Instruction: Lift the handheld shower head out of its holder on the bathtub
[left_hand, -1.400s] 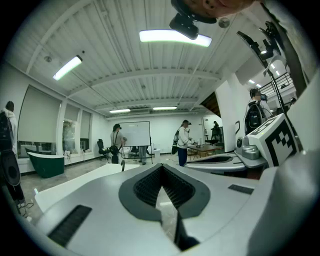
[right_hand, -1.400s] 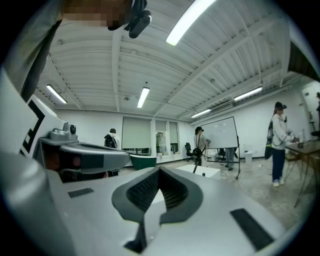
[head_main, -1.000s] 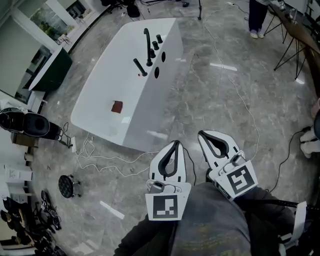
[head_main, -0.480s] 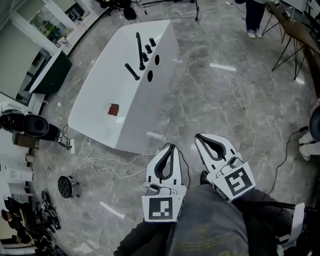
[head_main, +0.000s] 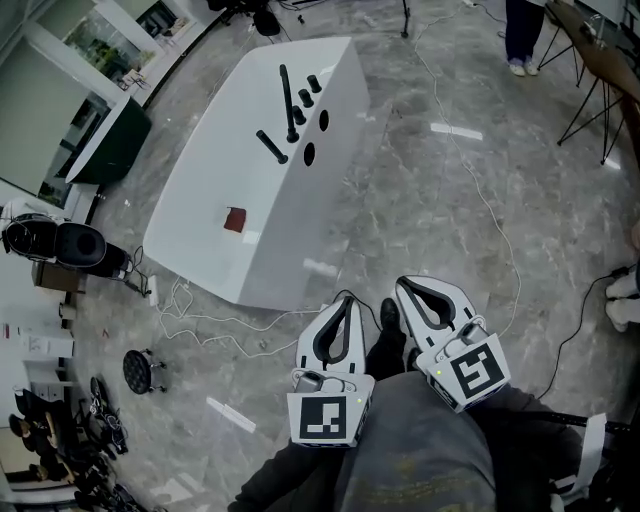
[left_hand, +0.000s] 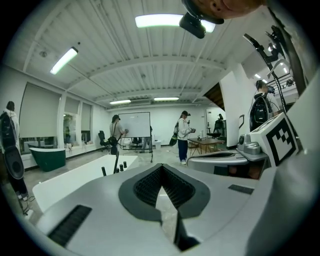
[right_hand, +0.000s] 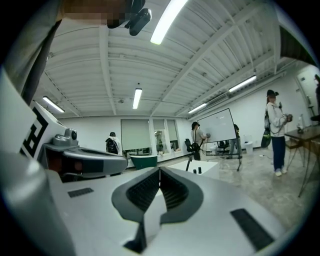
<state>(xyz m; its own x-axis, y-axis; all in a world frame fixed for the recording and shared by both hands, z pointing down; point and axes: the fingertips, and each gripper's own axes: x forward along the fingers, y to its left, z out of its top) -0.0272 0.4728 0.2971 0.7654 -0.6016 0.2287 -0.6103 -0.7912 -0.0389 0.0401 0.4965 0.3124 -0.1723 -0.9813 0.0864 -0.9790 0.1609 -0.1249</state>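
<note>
**Head view.** Standing well short of the white bathtub (head_main: 300, 222), with bare marble floor between. Holding the left gripper (head_main: 344, 303) and the right gripper (head_main: 406, 287) side by side, low and near the body, each with jaws pressed together and nothing pinched. Reads as the approach, with nothing lifted yet.

Taking the handheld shower head (head_main: 271, 146) to be the slanted black rod at the far end of the tub's deck, just beside the tall black spout (head_main: 288, 100) and the knobs (head_main: 306, 95).

To do this well:
- Come in along the tub's near long side.
- Spread one claw before arriving.
- Take the rod by its shaft, not the spout.
- Draw it up along the holder's own line rather than sideways.
- Step clear of the white cable (head_main: 176, 290) on the floor by the tub's near corner.

Inside the tub, only a small red-brown square (head_main: 234, 217), seemingly on the bottom, and no water to be made out. At the left edge, a dark green tub (head_main: 105, 150), contents hidden.

**Left gripper view.** Jaws shut tip to tip and empty. Beyond them, the white tub's rim (left_hand: 65, 182) with black fittings standing at its far end. Probably the shower head in the short stub (left_hand: 104, 171) nearest the camera. Green tub (left_hand: 47, 157) far left, inside unseen.

**Right gripper view.** Likewise clamped shut on nothing. Fittings too small here to tell apart. Green tub (right_hand: 142, 161) behind, contents not visible.
</note>
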